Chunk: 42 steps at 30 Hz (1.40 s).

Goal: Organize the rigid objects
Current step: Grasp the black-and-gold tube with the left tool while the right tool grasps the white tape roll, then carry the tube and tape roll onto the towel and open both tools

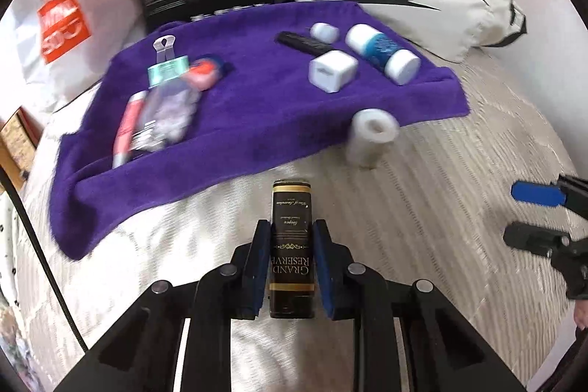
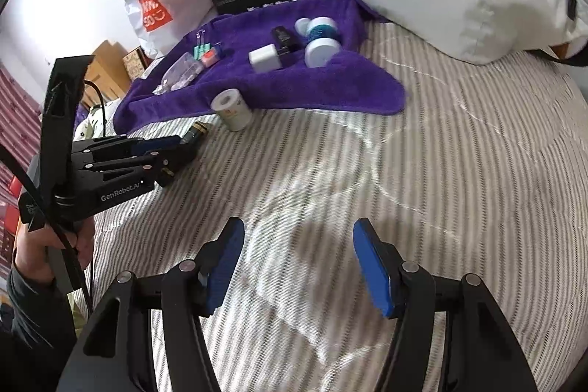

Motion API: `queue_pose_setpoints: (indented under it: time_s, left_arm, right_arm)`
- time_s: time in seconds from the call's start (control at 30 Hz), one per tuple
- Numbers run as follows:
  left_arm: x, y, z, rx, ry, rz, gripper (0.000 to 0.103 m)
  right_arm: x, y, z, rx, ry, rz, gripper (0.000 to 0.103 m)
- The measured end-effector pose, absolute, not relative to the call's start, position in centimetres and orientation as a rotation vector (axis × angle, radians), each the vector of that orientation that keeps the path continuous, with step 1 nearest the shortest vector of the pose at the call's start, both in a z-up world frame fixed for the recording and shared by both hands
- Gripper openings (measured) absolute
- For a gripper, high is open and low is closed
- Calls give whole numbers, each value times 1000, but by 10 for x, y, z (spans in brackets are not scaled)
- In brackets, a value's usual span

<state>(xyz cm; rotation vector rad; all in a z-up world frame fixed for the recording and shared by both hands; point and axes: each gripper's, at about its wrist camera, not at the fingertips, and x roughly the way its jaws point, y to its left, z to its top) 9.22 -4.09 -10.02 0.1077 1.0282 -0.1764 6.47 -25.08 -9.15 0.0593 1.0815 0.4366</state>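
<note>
The left hand-held gripper [image 1: 290,267] pinched a dark, gold-lettered rectangular bottle [image 1: 291,245] at six o'clock over the striped bed [image 1: 441,171]; the right hand-held gripper [image 2: 297,267] stood spread, empty. Beyond, at one o'clock, a white paper roll [image 1: 371,135] (at the purple towel [image 1: 239,120] edge) could be knocked over if the bottle swung past.

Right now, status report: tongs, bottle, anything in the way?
Left tongs shut on dark bottle. Right tongs open, empty. White roll stands ahead by purple towel.

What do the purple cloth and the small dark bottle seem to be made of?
Purple cloth: soft pile fabric, likely microfibre or terry; matte, fuzzy, draping in folds. Small dark bottle: probably glossy glass or plastic; shiny highlights, a gold-printed label.
</note>
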Motion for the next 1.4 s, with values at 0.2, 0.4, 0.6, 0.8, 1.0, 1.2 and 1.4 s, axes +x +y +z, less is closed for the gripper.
queue_pose_setpoints:
  time_s: [0.2, 0.4, 0.6, 0.8, 1.0, 1.2, 1.4]
  left_arm:
    - [84, 4, -98, 76, 1030, -114, 23]
    - [76, 30, -103, 68, 1037, -76, 23]
    - [73, 38, -109, 57, 1032, -92, 23]
    - [72, 39, -110, 43, 1023, -94, 23]
    - [68, 40, -109, 46, 1015, -108, 23]
    - [64, 44, -108, 54, 1028, -125, 23]
    - [63, 43, -109, 67, 1023, -121, 24]
  right_arm:
    - [83, -217, -90, 32, 1037, 485, 61]
    - [109, -184, -96, -8, 1005, 502, 61]
    - [130, -161, -105, -36, 997, 506, 59]
    - [139, -147, -112, -77, 982, 457, 42]
    - [144, -145, -112, -64, 983, 457, 30]
    - [123, -166, -96, -84, 988, 467, 28]
    - [97, -179, -101, -161, 1029, 450, 28]
